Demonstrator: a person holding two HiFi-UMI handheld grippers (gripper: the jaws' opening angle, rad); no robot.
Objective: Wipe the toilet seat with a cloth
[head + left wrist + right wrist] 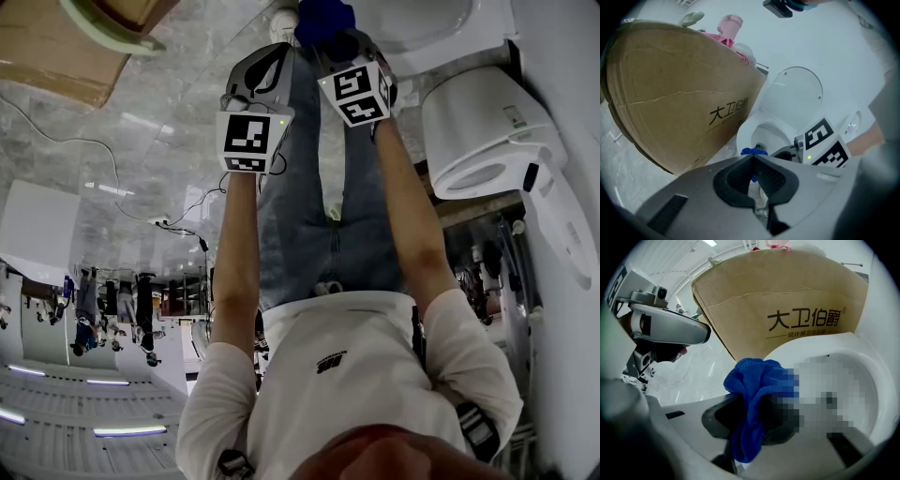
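Your R gripper (751, 420) is clamped on the blue cloth (754, 380), right at the toilet seat (808, 345); can't tell if they touch. L gripper (753, 164): jaws pressed together, nothing btwn them. Cardboard box (787, 296) sits just behind the bowl. Floor (159, 94) is glossy grey marble-look tile. 2nd toilet (487, 141) on your right.

shirt (349, 367): white tee | jeans (317, 220): probably blue | left tool (753, 165), right tool (757, 414): grey

The cloth (752, 380) is solid blue; the toilet (820, 344), plain white; the box (754, 291), brown with black lettering; the floor (141, 131), grey-veined marble.
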